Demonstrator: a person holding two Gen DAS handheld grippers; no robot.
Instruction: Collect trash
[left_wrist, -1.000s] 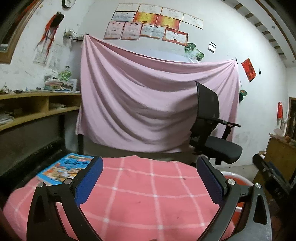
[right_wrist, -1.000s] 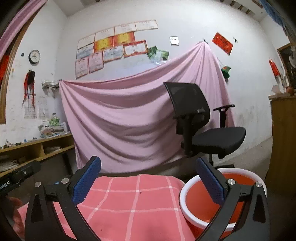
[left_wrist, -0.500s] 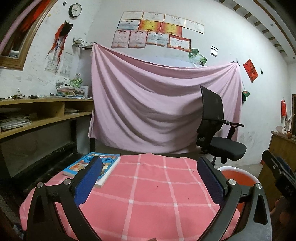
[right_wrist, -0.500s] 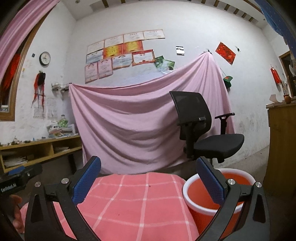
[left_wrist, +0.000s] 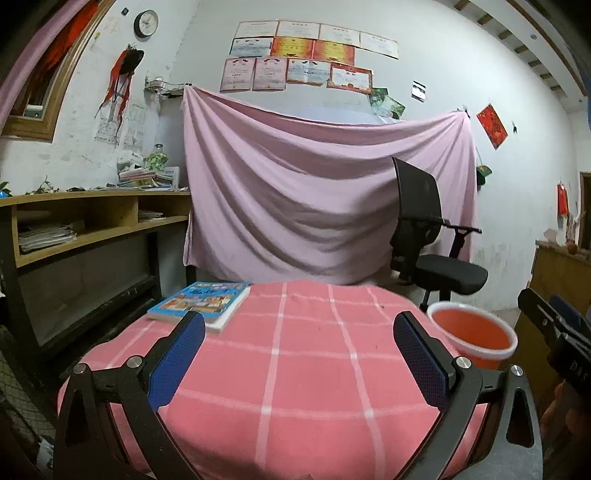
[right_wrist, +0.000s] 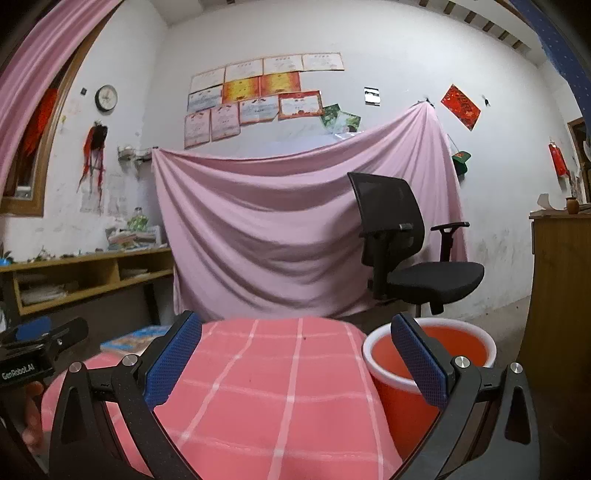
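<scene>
An orange bucket with a white rim (left_wrist: 474, 339) stands to the right of a round table under a pink checked cloth (left_wrist: 306, 354); it also shows in the right wrist view (right_wrist: 436, 350). My left gripper (left_wrist: 295, 358) is open and empty above the near part of the table. My right gripper (right_wrist: 293, 356) is open and empty, with its right finger in front of the bucket. No trash shows on the cloth. The other gripper shows at the right edge of the left wrist view (left_wrist: 554, 332).
A colourful book (left_wrist: 201, 302) lies at the table's far left. A black office chair (left_wrist: 432, 254) stands behind the bucket, before a pink hanging sheet (left_wrist: 314, 192). Wooden shelves (left_wrist: 85, 225) run along the left wall. A wooden cabinet (right_wrist: 557, 295) stands at right.
Both grippers have pulled back and risen, so more of the table, the book and the bucket show. Both stay open and empty.
</scene>
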